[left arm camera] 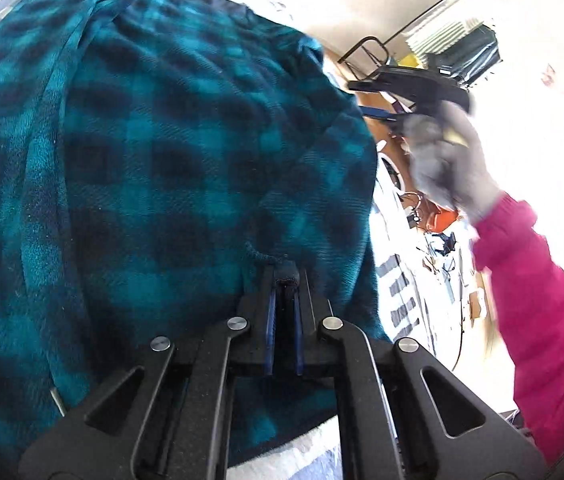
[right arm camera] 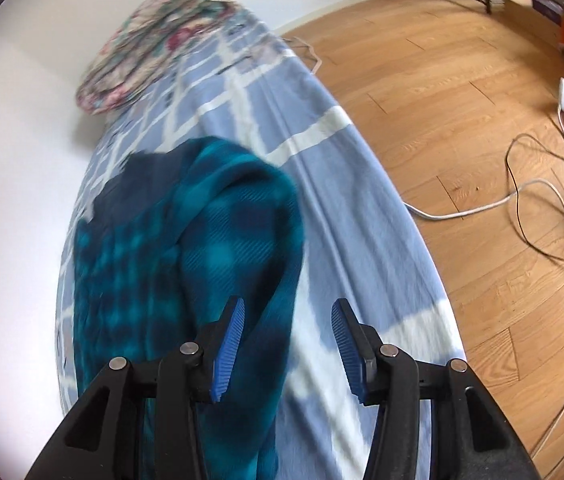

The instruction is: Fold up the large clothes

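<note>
Teal-and-dark-navy plaid fleece garment (left arm camera: 170,152), soft and thick, lying bunched in a long heap on a blue bed cover with white bands (right arm camera: 321,184). Folds and a rolled hem running from 11 o'clock toward 7 o'clock in the left wrist view; a plain dark navy part showing at 12 o'clock. A small edge of the fleece pinched at 6 o'clock. In the right wrist view, heaped from centre toward 7 o'clock.

garment (left arm camera: 170,168): soft, fuzzy teal-and-navy plaid fleece, matt
bed cover (right arm camera: 353,216): smooth woven cloth, blue with white bands
floor (right arm camera: 461,92): wood planks, light satin sheen
left gripper (left arm camera: 286,276): matt, grainy black plastic; shiny metal pins
right gripper (right arm camera: 287,320): ribbed blue pads
glove (left arm camera: 445,160): grey knit
sleeve (left arm camera: 541,312): pink fleecy cloth
</note>
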Motion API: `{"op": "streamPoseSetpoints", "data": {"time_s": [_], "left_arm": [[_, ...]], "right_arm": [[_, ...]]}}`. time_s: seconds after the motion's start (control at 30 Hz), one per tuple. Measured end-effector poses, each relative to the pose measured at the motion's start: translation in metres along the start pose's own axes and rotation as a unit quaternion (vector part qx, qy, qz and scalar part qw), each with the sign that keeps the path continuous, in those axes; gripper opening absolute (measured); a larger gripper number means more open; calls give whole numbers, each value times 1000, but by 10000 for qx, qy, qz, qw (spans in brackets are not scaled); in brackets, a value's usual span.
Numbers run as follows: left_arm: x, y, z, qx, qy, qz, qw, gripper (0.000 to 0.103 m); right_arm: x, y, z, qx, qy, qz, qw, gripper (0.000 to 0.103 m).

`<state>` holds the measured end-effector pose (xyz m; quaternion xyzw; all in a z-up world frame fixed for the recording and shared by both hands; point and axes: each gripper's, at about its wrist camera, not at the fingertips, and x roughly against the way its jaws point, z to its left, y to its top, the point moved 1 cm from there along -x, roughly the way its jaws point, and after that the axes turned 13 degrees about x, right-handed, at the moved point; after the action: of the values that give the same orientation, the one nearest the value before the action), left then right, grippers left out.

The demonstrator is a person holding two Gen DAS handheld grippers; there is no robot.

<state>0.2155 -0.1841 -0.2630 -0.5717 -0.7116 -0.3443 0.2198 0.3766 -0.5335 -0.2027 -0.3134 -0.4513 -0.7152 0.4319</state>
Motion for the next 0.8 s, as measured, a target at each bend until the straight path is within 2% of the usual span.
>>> {"op": "streamPoseSetpoints", "data": {"time_s": [0.03,0.07,0.1,0.13,0.17,0.3,0.37,0.43,0.57,0.67,0.8], "left_arm": [[2,-2,-2,-28,-32,4,10000,5],[5,-4,-4,-76,-33,-2,10000,5],[7,-5,-6,-125,-42,-9,9999,5],[9,-7,-8,-155,-68,-9,9999,4],[11,-9,-9,-188,-88,-10,9998,4],[20,-18,-13,-109,-404,33,9991,4],[21,-20,-16,-43,-555,61,9984,4],[26,-28,-17,42,-696,93,9975,4],[33,-42,-17,303,-929,128,9951,4],[36,-47,-10,509,-998,67,9937,4],[33,-44,14,932,-983,7,9908,4]], "right_arm": [[-9,4,-3,-74,64,49,9999,46],[-15,7,-5,-103,172,69,9998,39],[-20,10,-3,-105,290,85,9995,20],[-20,10,-1,-87,337,78,9994,6],[-18,11,4,-10,317,33,9995,3],[5,18,31,474,-29,-229,9986,0],[22,23,51,801,-487,-335,9950,0],[40,28,78,1268,-873,-488,9869,0],[55,38,140,2083,-1145,-647,9692,0],[34,46,192,2748,-1360,-562,9502,0],[-22,50,240,3206,-1358,-267,9370,0]]}}
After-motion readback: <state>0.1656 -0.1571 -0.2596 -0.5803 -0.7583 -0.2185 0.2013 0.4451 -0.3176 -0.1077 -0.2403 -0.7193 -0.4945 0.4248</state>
